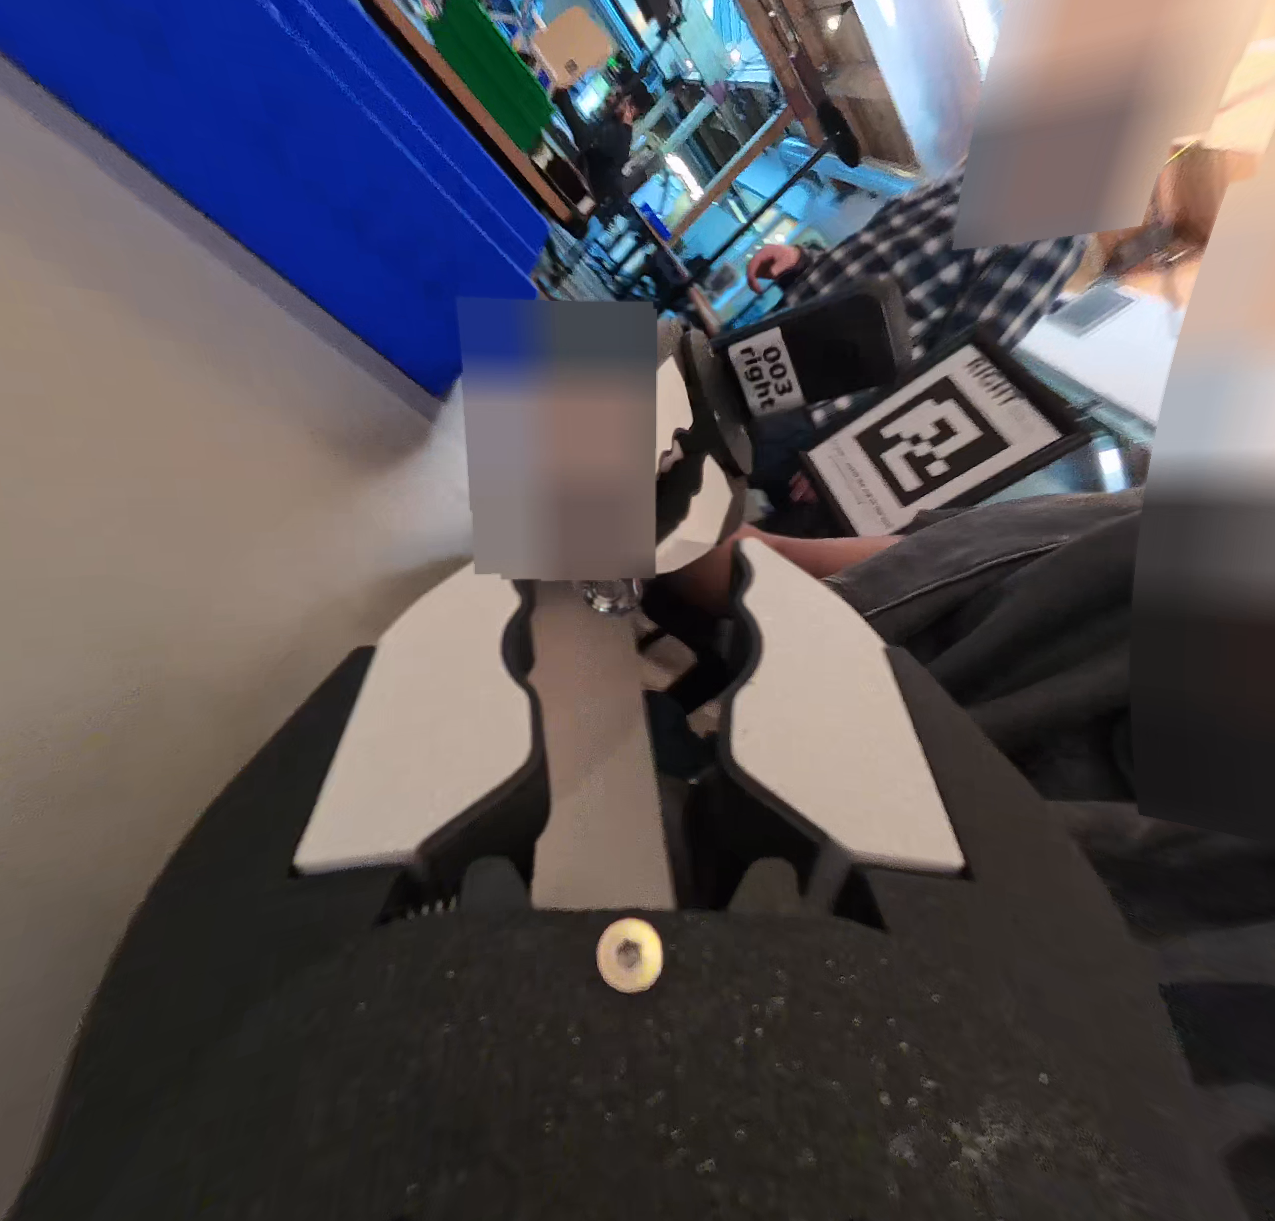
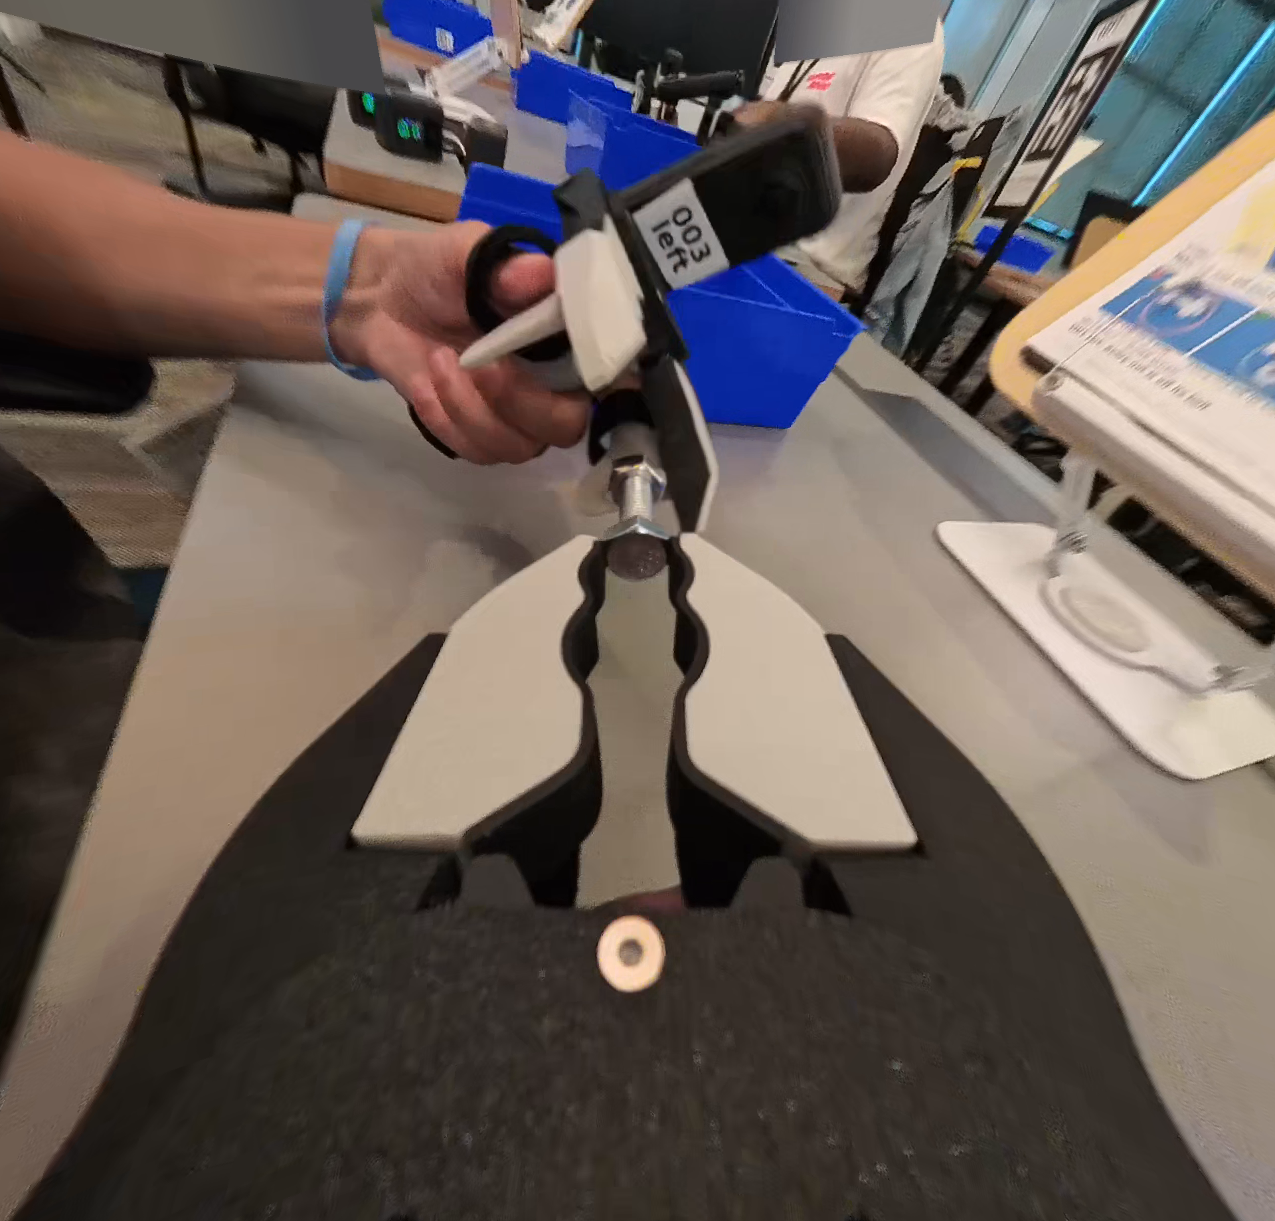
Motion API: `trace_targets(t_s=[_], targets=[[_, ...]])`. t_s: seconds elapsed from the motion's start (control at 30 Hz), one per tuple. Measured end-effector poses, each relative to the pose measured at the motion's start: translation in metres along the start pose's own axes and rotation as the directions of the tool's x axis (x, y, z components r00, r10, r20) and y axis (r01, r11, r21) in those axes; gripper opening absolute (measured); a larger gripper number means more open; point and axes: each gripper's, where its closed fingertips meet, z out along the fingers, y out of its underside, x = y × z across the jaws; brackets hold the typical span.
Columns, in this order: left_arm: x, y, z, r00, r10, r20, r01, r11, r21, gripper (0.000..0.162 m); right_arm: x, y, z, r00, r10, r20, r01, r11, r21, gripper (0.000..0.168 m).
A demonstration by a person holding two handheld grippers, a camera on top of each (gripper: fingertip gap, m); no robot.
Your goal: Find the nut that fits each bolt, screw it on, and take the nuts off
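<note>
Probably a shared lab: grey worktables [image 2: 290, 567], blue parts bins [image 2: 752, 353], fiducial marker boards [image 1: 938, 442].

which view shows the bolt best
The right wrist view: the bolt is in plain sight, threaded shank and nut clear, spanning both tools. In the left wrist view only a sliver of metal peeks below a blur patch.

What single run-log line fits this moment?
phase: nut on bolt | right gripper: shut on bolt head | left gripper: at nut, grip unclear | above grey table
</note>
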Motion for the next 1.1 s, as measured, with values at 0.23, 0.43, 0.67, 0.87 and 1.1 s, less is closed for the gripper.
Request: trace_targets(t_s=[0.23,0.43,0.67,0.87,1.1], targets=[[0.005,0.005,-0.008,0.863,0.481,0.155,-0.472,0.877,-0.089,0.055,-0.005,-0.003,0.009,0.838,0.494,0.23,-0.507,0.862,-0.005,0.018],[0.016,0.016,-0.002,0.723,0.67,0.168,-0.647,0.743,-0.174,0.045,-0.012,-0.014,0.007,0.589,0.695,0.412,-0.748,0.662,-0.049,0.018],[0.021,0.013,-0.003,0.697,0.694,0.179,-0.677,0.72,-0.153,0.018,-0.016,-0.024,0.003,0.453,0.729,0.513,-0.824,0.562,-0.073,0.018],[0.017,0.012,-0.002,0.857,0.5,0.129,-0.485,0.865,-0.128,0.018,-0.013,-0.02,0.004,0.788,0.51,0.345,-0.562,0.825,0.065,0.018],[0.013,0.019,0.003,0.996,0.08,0.031,-0.076,0.988,-0.136,0.018,-0.013,-0.006,0.001,0.97,-0.24,-0.032,0.24,0.971,-0.018,0.018]])
